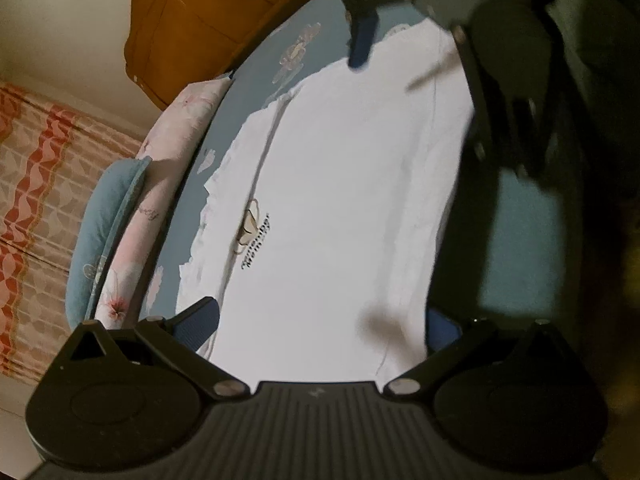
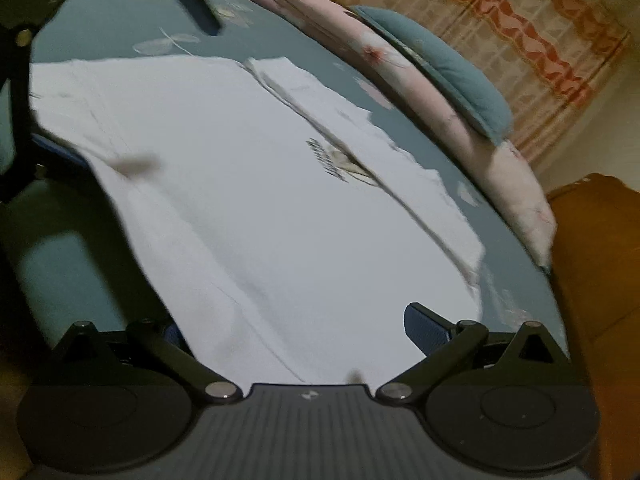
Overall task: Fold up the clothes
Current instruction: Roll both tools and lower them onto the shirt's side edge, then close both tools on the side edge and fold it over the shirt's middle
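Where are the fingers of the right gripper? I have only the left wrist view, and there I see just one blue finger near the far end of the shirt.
Observer: In the right wrist view the right gripper is wide open, with the white shirt lying between its fingers.
Operator: Are both fingers above the cloth?
Observer: No. One blue pad shows fully, in front of the shirt. The opposite one is almost hidden behind the shirt's edge.

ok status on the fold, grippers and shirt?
Left gripper and right gripper open, fingers straddling white shirt. Shirt spread flat on blue bedsheet. Nothing lying on it.
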Action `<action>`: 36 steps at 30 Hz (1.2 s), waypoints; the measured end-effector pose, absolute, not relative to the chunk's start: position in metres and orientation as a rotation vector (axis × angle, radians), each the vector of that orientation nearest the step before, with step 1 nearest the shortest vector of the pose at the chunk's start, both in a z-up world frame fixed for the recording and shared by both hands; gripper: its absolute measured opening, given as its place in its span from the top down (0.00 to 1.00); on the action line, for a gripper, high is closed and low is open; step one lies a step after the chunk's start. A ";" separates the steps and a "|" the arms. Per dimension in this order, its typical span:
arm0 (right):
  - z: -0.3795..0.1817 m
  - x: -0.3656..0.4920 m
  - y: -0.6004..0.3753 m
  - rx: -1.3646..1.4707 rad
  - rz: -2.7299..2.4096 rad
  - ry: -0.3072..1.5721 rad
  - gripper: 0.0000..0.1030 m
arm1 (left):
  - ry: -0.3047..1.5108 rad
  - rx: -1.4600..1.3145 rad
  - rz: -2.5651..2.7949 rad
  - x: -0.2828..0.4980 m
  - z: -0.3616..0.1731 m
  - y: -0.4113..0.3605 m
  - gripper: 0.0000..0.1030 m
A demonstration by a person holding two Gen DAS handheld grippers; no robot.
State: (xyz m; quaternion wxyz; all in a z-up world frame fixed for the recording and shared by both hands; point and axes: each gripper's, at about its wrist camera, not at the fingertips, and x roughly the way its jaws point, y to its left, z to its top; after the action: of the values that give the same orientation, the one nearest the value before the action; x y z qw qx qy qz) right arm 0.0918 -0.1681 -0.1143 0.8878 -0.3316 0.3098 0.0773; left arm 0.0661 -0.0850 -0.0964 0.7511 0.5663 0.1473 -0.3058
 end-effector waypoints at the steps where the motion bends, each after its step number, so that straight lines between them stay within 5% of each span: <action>1: -0.115 0.091 -0.172 -0.701 0.146 0.643 0.00 | 0.321 1.250 -0.662 0.065 -0.099 -0.086 0.00; 16: -0.117 0.079 -0.224 -0.809 0.085 0.670 0.04 | 0.290 1.507 -0.557 0.071 -0.123 -0.033 0.03; 19: -0.114 0.079 -0.227 -0.814 0.134 0.685 0.18 | 0.321 1.538 -0.600 0.069 -0.124 -0.032 0.24; 21: -0.112 0.078 -0.225 -0.822 0.165 0.690 0.32 | 0.347 1.577 -0.650 0.064 -0.127 -0.033 0.54; 23: -0.112 0.077 -0.223 -0.830 0.196 0.694 0.46 | 0.348 1.619 -0.672 0.058 -0.132 -0.032 0.63; 27: -0.112 0.076 -0.218 -0.824 0.249 0.714 0.81 | 0.340 1.638 -0.678 0.054 -0.138 -0.032 0.75; 29: -0.113 0.074 -0.215 -0.824 0.268 0.719 0.89 | 0.343 1.634 -0.684 0.052 -0.139 -0.030 0.82; 32: -0.116 0.071 -0.211 -0.842 0.272 0.725 0.92 | 0.344 1.639 -0.691 0.049 -0.142 -0.029 0.94; 36: -0.114 0.070 -0.209 -0.849 0.280 0.732 0.95 | 0.343 1.649 -0.700 0.051 -0.141 -0.028 0.95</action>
State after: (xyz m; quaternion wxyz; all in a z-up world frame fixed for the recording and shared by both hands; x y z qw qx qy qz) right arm 0.0704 -0.2092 -0.1135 0.8378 -0.4013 0.3458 0.1324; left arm 0.0510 -0.0281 -0.1412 0.6124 0.7147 0.1486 -0.3035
